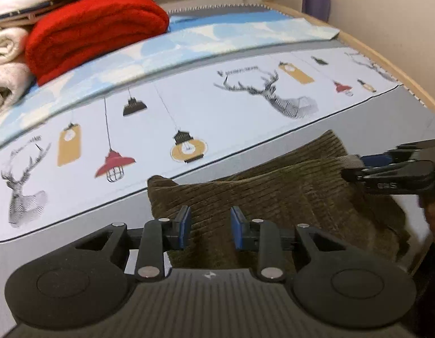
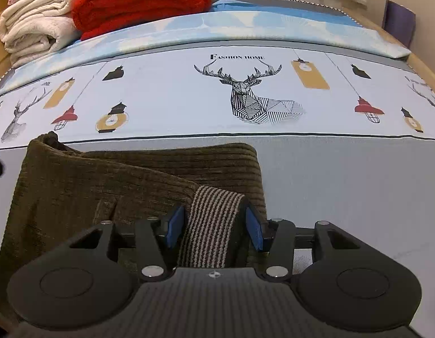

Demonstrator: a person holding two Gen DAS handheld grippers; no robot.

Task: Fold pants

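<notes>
Right wrist view: brown corduroy pants lie on the bed at 9 o'clock, already folded over w/ striped waistband on top; prob. one more fold or a tidy-up left. Right claw pads apart, waistband btwn them, not clamped. Left claw also apart, over the fabric, holding nothing. Cloth looks thick, ribbed, slightly rumpled at edges.

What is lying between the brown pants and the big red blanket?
Only bed cover: between the brown pants and the red blanket lies the printed sheet with its deer and lamps. The right wrist view shows it best.
</notes>
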